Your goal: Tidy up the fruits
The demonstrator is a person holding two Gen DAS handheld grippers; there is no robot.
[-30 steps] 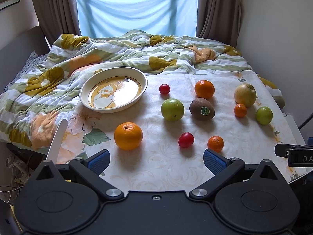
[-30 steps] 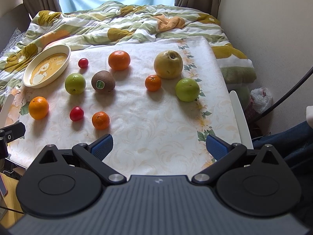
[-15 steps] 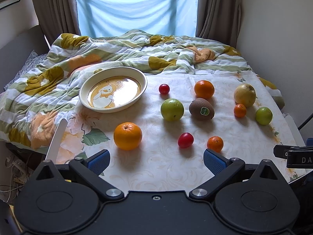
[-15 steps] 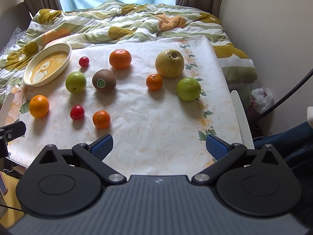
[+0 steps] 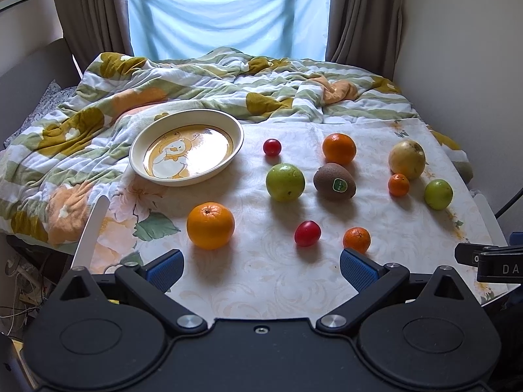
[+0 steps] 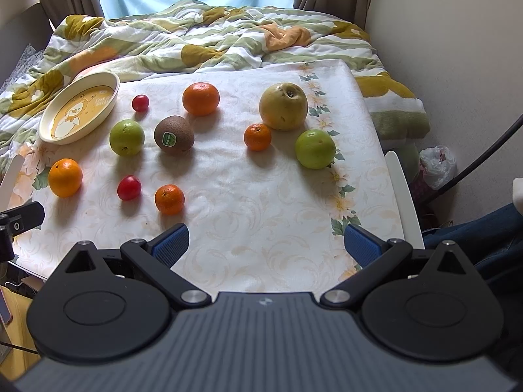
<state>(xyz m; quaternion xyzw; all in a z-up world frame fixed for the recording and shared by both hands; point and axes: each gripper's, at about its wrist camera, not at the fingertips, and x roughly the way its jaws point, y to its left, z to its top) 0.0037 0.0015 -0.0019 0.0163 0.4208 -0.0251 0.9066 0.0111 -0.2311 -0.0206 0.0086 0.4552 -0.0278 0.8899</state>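
- Ten fruits are spread loose over a floral tablecloth; none is held and none lies in the dish.
- A large orange is seen nearest the left gripper, at the cloth's left front, below a cream oval dish printed with a cartoon duck; the dish holds nothing.
- A small red tomato lies just right of the dish, and a second red tomato sits toward the front, beside a small tangerine.
- A green apple and a kiwi bearing a green sticker are placed side by side in the middle, apart, with a medium orange just behind the kiwi.
- At the right, a yellow-brown pear is seen with a second small tangerine close to its front left and a second green apple to its front right.
- The left gripper is held over the cloth's near edge, jaws wide, nothing between its blue pads.
- The right gripper is likewise spread wide and empty over the near edge.
- A rumpled green-and-yellow quilt is heaped behind the cloth, below a window covered by a blue sheet and flanked by brown curtains.
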